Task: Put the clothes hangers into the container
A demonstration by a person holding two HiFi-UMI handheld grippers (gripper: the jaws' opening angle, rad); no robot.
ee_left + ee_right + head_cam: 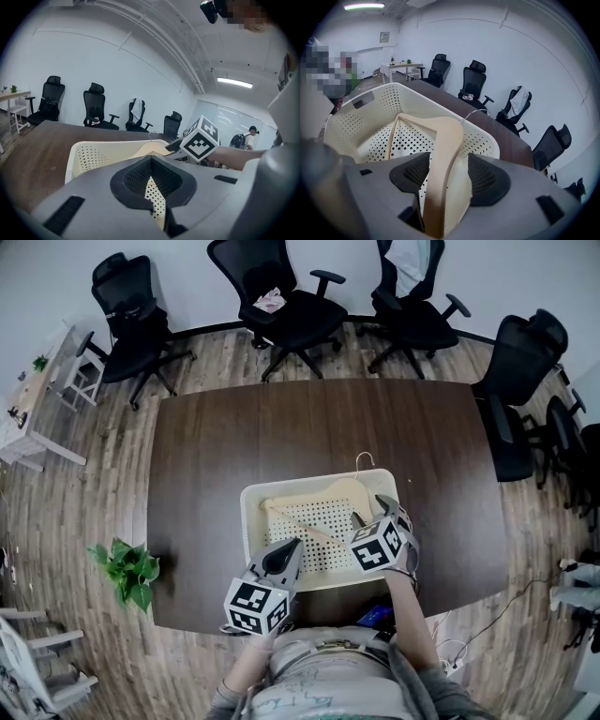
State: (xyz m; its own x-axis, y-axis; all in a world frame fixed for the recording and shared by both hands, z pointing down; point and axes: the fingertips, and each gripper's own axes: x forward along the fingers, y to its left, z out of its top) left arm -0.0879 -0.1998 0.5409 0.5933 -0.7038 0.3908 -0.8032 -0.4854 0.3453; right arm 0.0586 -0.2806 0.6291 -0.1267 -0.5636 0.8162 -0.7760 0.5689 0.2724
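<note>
A wooden clothes hanger (445, 131) is seen lying in a cream perforated basket (351, 126), its broad shoulder between the parted jaws of the right gripper (447, 161), seemingly loosened for release. The left gripper (151, 173), closed and empty, is held aside at the near rim.

The container (251, 521) sits on the table (281, 427) at its near edge, in front of you. The hanger (319, 502) lies in it, hook over the far rim. Your left gripper (292, 545) is at its near-left corner and your right gripper (370, 507) over its right side. Chairs (291, 306) stand behind the table.
</note>
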